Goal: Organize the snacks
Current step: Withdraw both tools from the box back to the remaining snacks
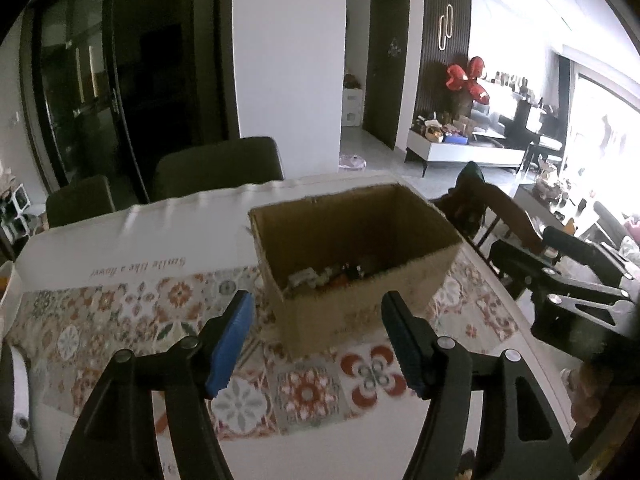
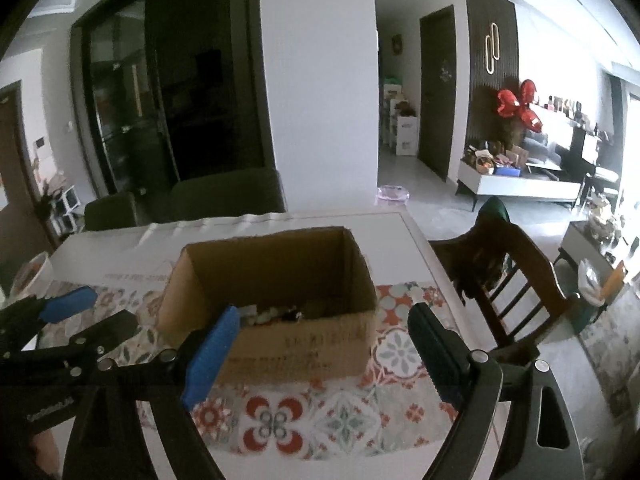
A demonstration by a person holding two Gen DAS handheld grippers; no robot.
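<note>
An open cardboard box (image 1: 360,304) (image 2: 296,344) stands on the patterned tablecloth (image 1: 120,320) (image 2: 340,420). Several small snack packets (image 1: 328,276) (image 2: 272,314) lie on its floor, blurred. My left gripper (image 1: 318,308) is held in front of the box, open, with nothing between its blue pads (image 1: 232,340). My right gripper (image 2: 324,320) is also open and empty, just short of the box's near wall. In the right wrist view the left gripper (image 2: 68,312) shows at the left edge. The right gripper's black body (image 1: 576,288) appears at the right of the left wrist view.
A white bowl (image 2: 34,274) sits at the table's far left edge. Dark chairs (image 1: 216,168) stand behind the table and a wooden chair (image 2: 508,280) stands to its right. A white pillar (image 2: 320,80) rises beyond the table.
</note>
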